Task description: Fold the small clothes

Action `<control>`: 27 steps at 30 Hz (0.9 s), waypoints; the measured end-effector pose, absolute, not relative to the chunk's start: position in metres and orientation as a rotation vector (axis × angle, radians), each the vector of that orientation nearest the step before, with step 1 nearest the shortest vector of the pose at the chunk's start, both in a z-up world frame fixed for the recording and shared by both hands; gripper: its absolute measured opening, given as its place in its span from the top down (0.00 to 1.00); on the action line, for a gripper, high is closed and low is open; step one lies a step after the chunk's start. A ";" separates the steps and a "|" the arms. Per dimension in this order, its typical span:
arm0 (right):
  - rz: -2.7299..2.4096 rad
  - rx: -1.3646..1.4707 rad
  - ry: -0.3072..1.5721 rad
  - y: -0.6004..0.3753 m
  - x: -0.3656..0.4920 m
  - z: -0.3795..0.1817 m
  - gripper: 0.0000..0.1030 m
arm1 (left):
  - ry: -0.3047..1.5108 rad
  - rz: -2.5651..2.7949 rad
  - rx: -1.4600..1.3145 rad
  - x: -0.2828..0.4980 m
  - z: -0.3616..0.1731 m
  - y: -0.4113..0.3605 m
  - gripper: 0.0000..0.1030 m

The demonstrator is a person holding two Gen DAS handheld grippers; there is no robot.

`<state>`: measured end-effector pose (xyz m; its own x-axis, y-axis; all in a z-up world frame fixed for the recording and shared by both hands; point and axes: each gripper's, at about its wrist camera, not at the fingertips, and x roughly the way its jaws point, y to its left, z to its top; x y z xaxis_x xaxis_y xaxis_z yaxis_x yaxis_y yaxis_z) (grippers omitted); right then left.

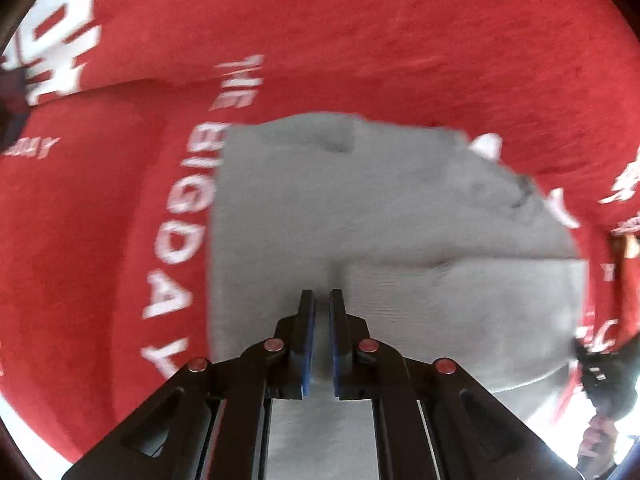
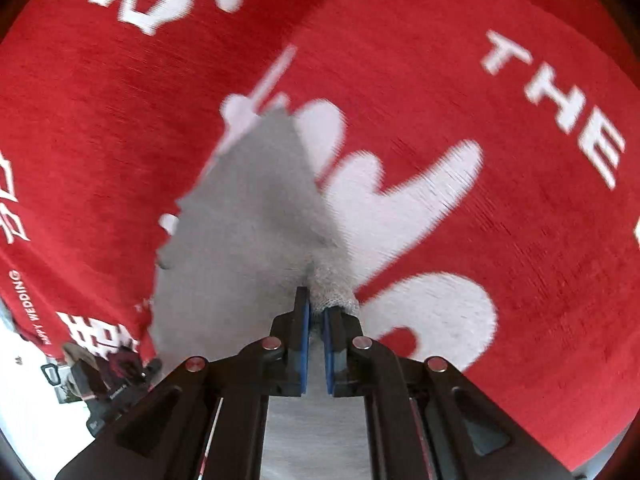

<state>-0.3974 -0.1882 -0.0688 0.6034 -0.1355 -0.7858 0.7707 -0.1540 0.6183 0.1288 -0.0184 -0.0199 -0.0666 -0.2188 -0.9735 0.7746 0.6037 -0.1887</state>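
A small grey garment [image 1: 360,220] lies on a red cloth with white lettering [image 1: 360,40]. My left gripper [image 1: 322,300] points steeply down at the garment's near part. Its blue pads are shut on a pinch of the grey fabric, and a crease runs up from the tips. In the right wrist view the garment [image 2: 248,220] narrows to a point away from me. My right gripper [image 2: 316,306] is shut on its ribbed grey edge [image 2: 336,292], which bunches at the fingertips.
The red cloth [image 2: 480,240] covers nearly all the surface, with large white characters and "THE BIG DAY" printed on it. A dark device shows at the lower right of the left wrist view [image 1: 604,380]. Another sits over pale floor at the lower left of the right wrist view [image 2: 108,384].
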 end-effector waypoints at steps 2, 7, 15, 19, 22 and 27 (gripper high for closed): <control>-0.850 1.513 0.590 -0.186 -0.394 -0.062 0.94 | 1.402 -0.843 0.512 0.132 -0.016 -0.006 0.91; -0.838 1.324 0.714 -0.181 -0.390 -0.023 0.75 | 1.393 -0.835 0.512 0.128 -0.001 0.005 0.91; -0.860 1.376 0.657 -0.253 -0.389 -0.045 0.52 | 1.359 -0.918 0.531 0.097 0.002 -0.037 0.91; -0.815 1.387 0.748 -0.274 -0.366 -0.061 0.93 | 1.344 -0.914 0.583 0.085 -0.007 -0.052 0.91; -0.853 1.219 0.820 -0.273 -0.354 -0.042 0.93 | 1.298 -0.895 0.650 0.078 -0.013 -0.055 0.91; -0.901 1.212 0.837 -0.273 -0.368 -0.055 0.93 | 1.227 -0.893 0.708 0.076 -0.017 -0.061 0.91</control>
<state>-0.3682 -0.2728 -0.0548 0.4142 -0.1224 -0.9019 0.9085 0.1162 0.4014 0.0761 -0.0614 -0.0167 0.0936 -0.1886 -0.9776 0.8722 0.4891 -0.0109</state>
